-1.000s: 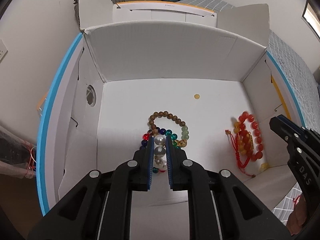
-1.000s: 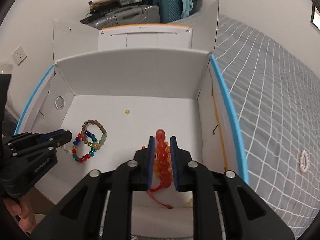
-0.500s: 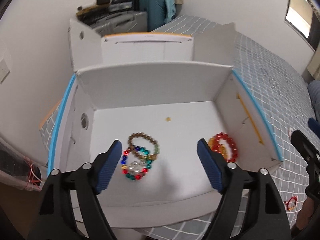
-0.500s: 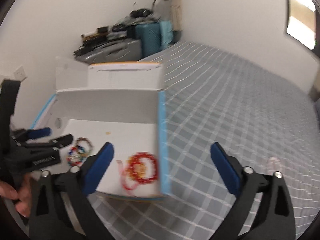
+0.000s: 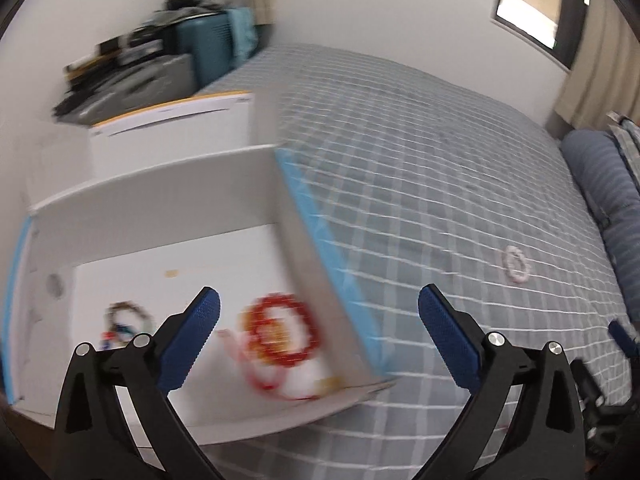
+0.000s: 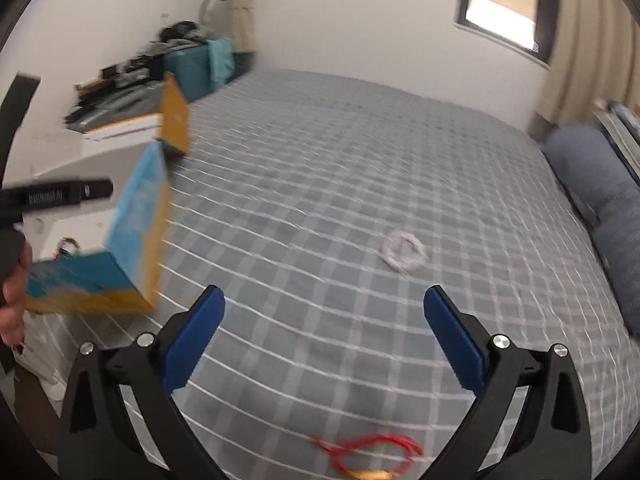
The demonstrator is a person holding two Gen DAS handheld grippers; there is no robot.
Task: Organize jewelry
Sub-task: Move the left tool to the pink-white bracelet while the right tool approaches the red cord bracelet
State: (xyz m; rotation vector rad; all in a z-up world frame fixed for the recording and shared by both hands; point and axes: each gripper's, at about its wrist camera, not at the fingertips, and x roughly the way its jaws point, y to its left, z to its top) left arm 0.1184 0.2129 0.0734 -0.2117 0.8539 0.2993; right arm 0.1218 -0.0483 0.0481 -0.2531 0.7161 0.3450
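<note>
Both views are motion-blurred. My left gripper [image 5: 320, 320] is open and empty, above the near right corner of the white cardboard box [image 5: 168, 200]. A red bead bracelet [image 5: 284, 336] and a pile of brown and coloured bracelets [image 5: 126, 318] lie on the box floor. My right gripper [image 6: 324, 318] is open and empty above the grey checked bedspread [image 6: 360, 184]. A white bead bracelet [image 6: 402, 251] lies on the bed ahead of it; it also shows in the left wrist view [image 5: 516, 266]. A red cord piece [image 6: 368, 450] lies on the bed between the right fingers, close below.
A small yellow bead [image 5: 171, 273] lies on the box floor. The box's blue-and-orange outer side [image 6: 136, 240] faces the right gripper. Suitcases and clutter [image 5: 160, 64] stand beyond the box. Blue pillows [image 6: 600, 200] lie at the right. The left gripper [image 6: 52, 196] shows at the right view's left.
Both grippers let go of their bracelets, opened wide and drew back from the box. Both have swung right toward the bed; the white bracelet and red cord have come into view.
</note>
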